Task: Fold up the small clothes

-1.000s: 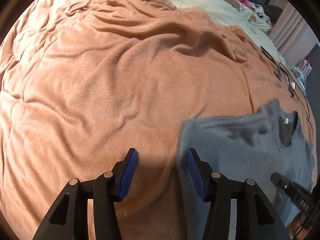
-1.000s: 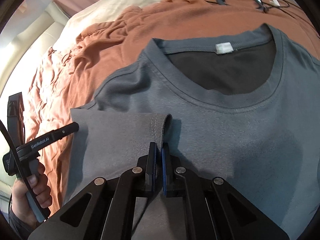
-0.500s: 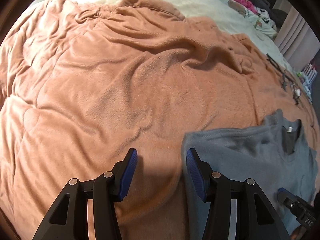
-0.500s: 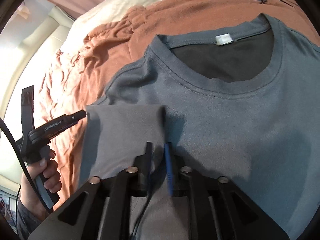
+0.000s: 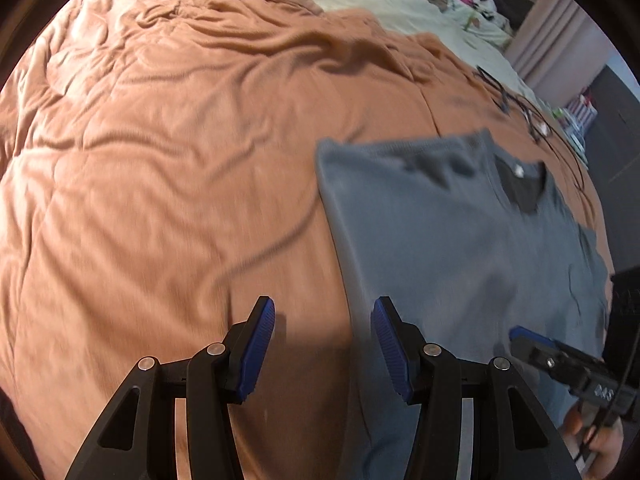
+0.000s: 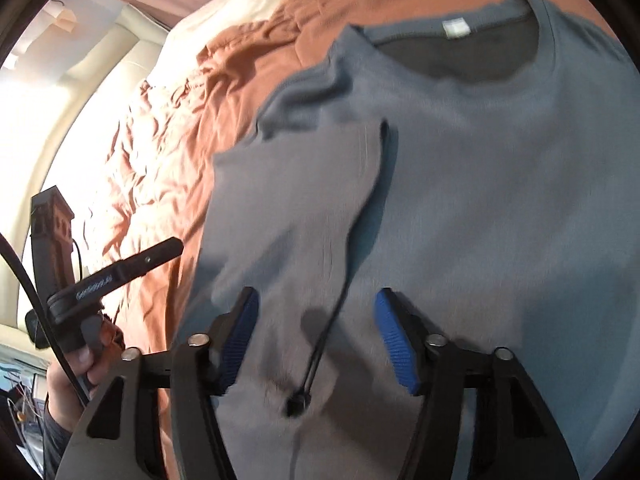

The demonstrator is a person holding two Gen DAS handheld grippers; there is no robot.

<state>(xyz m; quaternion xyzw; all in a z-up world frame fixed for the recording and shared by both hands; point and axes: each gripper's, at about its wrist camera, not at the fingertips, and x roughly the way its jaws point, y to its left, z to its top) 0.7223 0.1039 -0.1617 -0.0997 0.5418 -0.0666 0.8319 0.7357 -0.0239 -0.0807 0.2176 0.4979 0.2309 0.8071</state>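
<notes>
— Where's the grey T-shirt (image 6: 480,200)?

— Flat on the orange blanket (image 5: 180,160) that covers the bed, neckline and white label (image 6: 456,27) at the far end. One sleeve (image 6: 304,184) lies folded in over the body of the shirt.

— And the right gripper (image 6: 316,336)?

— Above the folded sleeve, its blue pads wide apart, nothing between them. A thin black cord (image 6: 320,352) dangles in the gap over the cloth.

— The left gripper (image 5: 322,346)?

— Jaws spread too, empty, straddling the shirt's side edge: one pad over blanket, the other over grey fabric. The picture is blurred.

— Anything else?

— A hand (image 6: 80,364) on the left gripper's handle, and black cables (image 5: 516,100) on the blanket beyond the collar.
</notes>
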